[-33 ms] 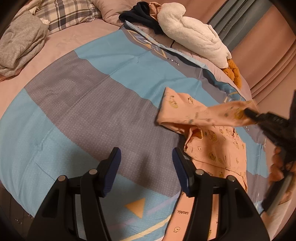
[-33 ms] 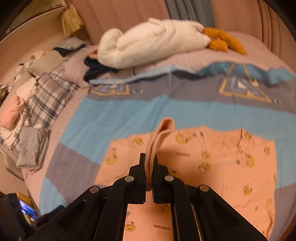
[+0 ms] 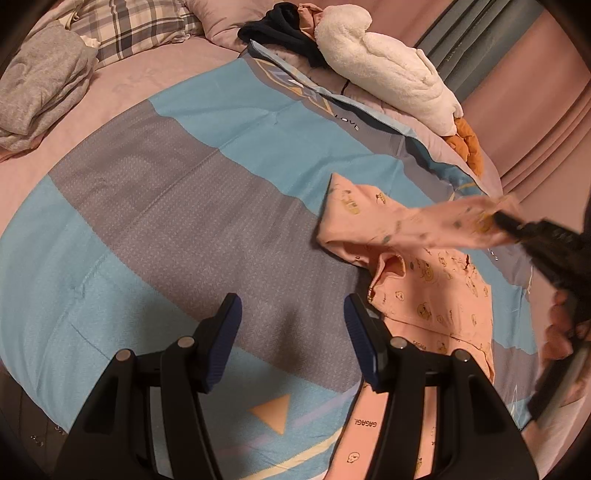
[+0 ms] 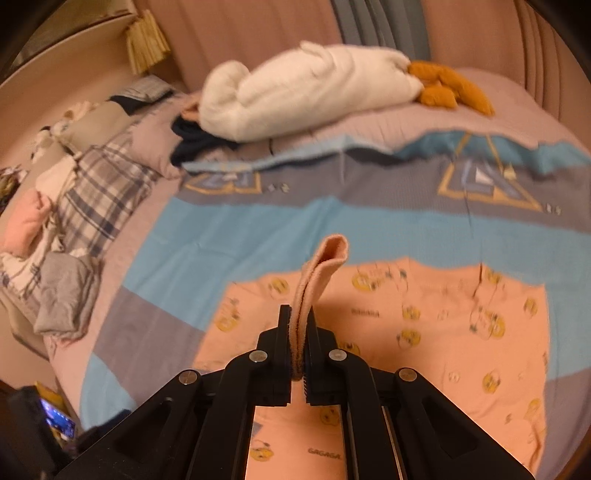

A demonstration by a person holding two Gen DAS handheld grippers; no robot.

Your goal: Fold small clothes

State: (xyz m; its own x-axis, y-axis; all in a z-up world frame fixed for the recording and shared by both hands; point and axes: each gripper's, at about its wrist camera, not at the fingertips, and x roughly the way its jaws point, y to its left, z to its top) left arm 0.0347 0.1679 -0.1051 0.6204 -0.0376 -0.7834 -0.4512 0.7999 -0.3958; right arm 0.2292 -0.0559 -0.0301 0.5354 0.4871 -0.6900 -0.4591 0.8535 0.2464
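A small peach garment (image 3: pixel 436 295) printed with yellow cartoon figures lies on the blue and grey bedspread (image 3: pixel 184 206). It also fills the lower part of the right wrist view (image 4: pixel 424 332). My right gripper (image 4: pixel 298 325) is shut on a cuff of the garment (image 4: pixel 325 262) and holds it lifted above the rest. In the left wrist view the right gripper (image 3: pixel 506 221) pulls a sleeve (image 3: pixel 424 225) up and across. My left gripper (image 3: pixel 291 325) is open and empty, low over the bedspread just left of the garment.
A white plush toy (image 3: pixel 388 74) with orange feet (image 3: pixel 467 144) lies at the far edge of the bed. Dark clothes (image 3: pixel 280 26), a plaid pillow (image 3: pixel 144 26) and a folded grey garment (image 3: pixel 40 81) sit at the far left. Pink curtains (image 3: pixel 535 74) hang behind.
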